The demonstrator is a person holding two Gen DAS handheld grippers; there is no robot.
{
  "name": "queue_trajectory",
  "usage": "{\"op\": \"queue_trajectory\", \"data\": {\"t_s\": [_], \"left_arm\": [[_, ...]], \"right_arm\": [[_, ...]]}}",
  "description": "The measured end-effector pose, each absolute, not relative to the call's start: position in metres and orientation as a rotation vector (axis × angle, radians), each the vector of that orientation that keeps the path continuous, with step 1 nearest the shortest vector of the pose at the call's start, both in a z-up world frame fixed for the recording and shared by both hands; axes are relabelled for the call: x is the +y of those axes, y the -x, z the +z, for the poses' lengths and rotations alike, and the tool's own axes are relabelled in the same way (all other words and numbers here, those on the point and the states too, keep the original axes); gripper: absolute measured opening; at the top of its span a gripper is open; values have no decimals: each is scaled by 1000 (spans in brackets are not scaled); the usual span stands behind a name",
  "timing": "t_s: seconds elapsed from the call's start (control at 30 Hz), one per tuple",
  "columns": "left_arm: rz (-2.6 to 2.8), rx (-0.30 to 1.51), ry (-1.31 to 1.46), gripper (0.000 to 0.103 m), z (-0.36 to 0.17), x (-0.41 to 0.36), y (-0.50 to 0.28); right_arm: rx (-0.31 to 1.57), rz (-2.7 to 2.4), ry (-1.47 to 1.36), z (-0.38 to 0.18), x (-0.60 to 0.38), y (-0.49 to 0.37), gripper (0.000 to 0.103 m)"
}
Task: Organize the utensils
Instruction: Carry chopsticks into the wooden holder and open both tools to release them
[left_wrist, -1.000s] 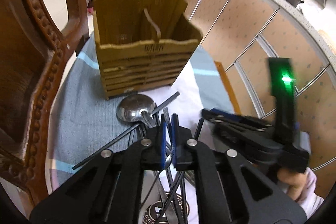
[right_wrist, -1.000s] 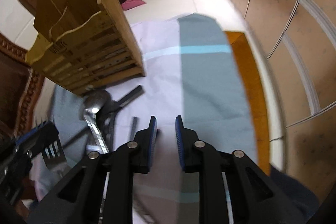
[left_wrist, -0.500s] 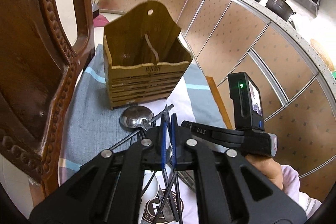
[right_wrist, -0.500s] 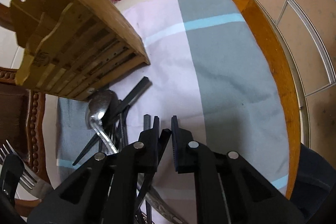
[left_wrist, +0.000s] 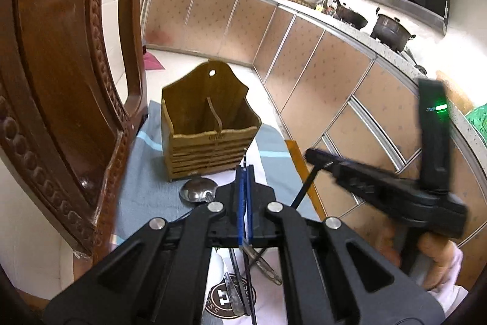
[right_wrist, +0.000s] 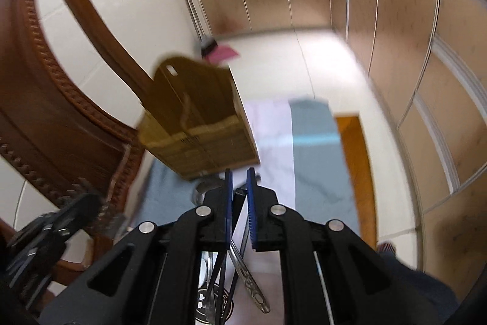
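I have both claws lifted off the pile with a catch each. My left gripper [left_wrist: 245, 172] is clamped on a thin dark chopstick [left_wrist: 248, 273]; my right gripper [right_wrist: 239, 191] has just been closing and pinches what looks like another black chopstick [right_wrist: 237, 221], though blur makes that unsure. The wooden caddy [left_wrist: 210, 133] stands at the far edge of the cloth-covered table [left_wrist: 143, 191], the spoon [left_wrist: 197, 192] just before it. Next I should carry each stick over a compartment, tip it upright, then release.
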State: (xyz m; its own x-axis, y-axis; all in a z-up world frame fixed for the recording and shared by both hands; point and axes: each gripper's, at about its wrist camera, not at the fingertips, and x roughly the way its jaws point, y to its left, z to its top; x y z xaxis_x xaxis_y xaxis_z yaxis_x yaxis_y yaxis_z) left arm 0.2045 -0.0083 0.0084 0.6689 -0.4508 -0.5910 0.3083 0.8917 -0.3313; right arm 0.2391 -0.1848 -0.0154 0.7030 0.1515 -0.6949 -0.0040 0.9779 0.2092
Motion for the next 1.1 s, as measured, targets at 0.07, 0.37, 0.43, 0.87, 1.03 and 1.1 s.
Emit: {"op": "queue_trajectory", "data": {"t_s": [0.07,0.37,0.43,0.87,1.03,1.1], "left_arm": [[-431,700,224,1,12,-6,-202],[-387,599,155,1,38,-13,-194],[-368,582,135,1,42,-16,-193],[-464,371,212,1,104,-3,-224],[-510,297,272,1,107,3,-253],[-511,319,304,1,97,1,-272]], "right_arm": [[722,87,-171,3,-183,-228,9],[512,45,-102,56,-190,-204,8],[506,60,-119,61,-193,-204,8],[333,126,-172,113,-199,-209,8],[237,131,-176,124,-194,-227,8],[215,113,-155,121,-190,-237,8]]}}
